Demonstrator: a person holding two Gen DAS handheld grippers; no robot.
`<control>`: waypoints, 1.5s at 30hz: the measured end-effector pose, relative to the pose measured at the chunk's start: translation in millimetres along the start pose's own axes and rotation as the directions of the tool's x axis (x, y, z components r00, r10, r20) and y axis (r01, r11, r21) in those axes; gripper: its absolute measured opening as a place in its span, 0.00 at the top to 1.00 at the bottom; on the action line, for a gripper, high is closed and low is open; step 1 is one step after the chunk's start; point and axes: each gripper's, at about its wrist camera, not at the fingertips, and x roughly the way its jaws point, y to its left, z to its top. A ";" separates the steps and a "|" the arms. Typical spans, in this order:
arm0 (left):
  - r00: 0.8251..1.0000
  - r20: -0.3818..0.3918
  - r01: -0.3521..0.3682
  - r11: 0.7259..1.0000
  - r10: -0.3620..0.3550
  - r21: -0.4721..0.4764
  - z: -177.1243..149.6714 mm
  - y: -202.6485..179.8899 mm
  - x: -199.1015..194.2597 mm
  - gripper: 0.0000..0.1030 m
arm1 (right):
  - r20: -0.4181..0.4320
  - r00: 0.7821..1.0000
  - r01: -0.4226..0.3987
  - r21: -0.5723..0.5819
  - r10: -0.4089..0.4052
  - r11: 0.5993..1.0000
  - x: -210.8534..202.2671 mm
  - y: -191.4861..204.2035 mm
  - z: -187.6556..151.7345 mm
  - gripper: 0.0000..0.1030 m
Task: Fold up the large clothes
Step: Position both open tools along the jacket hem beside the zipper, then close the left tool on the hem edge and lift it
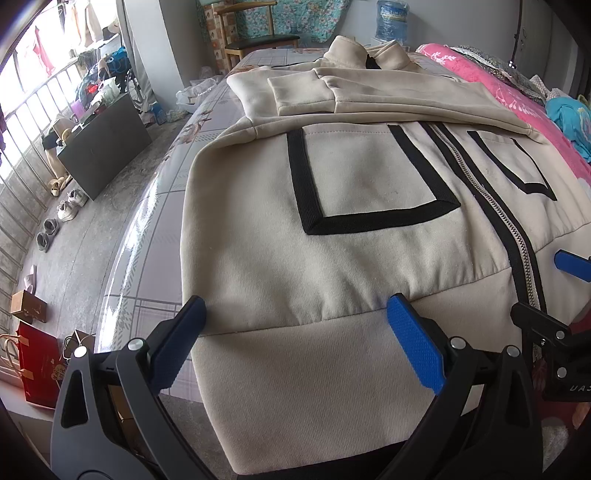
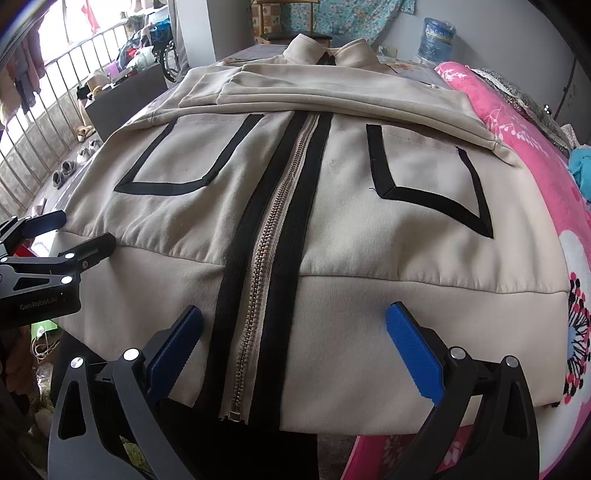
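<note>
A cream zip-up jacket [image 1: 332, 236] with black-trimmed pockets lies front up on the bed, its sleeves folded across the chest [image 2: 332, 99]. Its hem band hangs over the near bed edge. My left gripper [image 1: 295, 314] is open, its blue pads straddling the left half of the hem band. My right gripper [image 2: 295, 325] is open too, spread over the hem around the metal zipper [image 2: 266, 258] and its black strips. Each gripper shows at the edge of the other's view: the right one [image 1: 554, 295] and the left one [image 2: 66, 240]. Neither pinches cloth.
The bed has a checked sheet [image 1: 147, 258] on the left and a pink floral quilt [image 2: 535, 155] on the right. Shoes [image 1: 66, 210], a dark cabinet [image 1: 107, 144] and bags [image 1: 37, 365] sit on the floor at left. A chair [image 1: 258, 37] and water bottle [image 1: 391, 22] stand beyond.
</note>
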 end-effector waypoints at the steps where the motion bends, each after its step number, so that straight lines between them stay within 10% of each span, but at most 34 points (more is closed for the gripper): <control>1: 1.000 0.000 0.000 1.000 0.000 0.000 -0.3 0.3 -0.2 0.08 | 0.000 1.000 0.000 0.000 0.000 1.000 0.5 -0.2 0.7 0.06; 22: 1.000 0.025 0.011 1.000 -0.011 0.005 -1.7 1.5 -3.1 0.08 | 0.004 1.000 0.002 -0.001 -0.002 1.000 0.9 -0.1 0.9 0.06; 34: 0.980 0.144 0.135 0.990 -0.138 0.030 -61.2 42.4 -60.2 0.08 | 0.023 1.000 -0.002 -0.005 0.002 1.000 0.1 -1.0 -1.5 0.06; 45: 0.957 0.069 0.287 0.952 -0.281 -0.108 -83.7 66.4 -48.1 0.36 | 0.024 1.000 -0.003 -0.007 0.003 1.000 0.2 -1.0 -1.4 0.06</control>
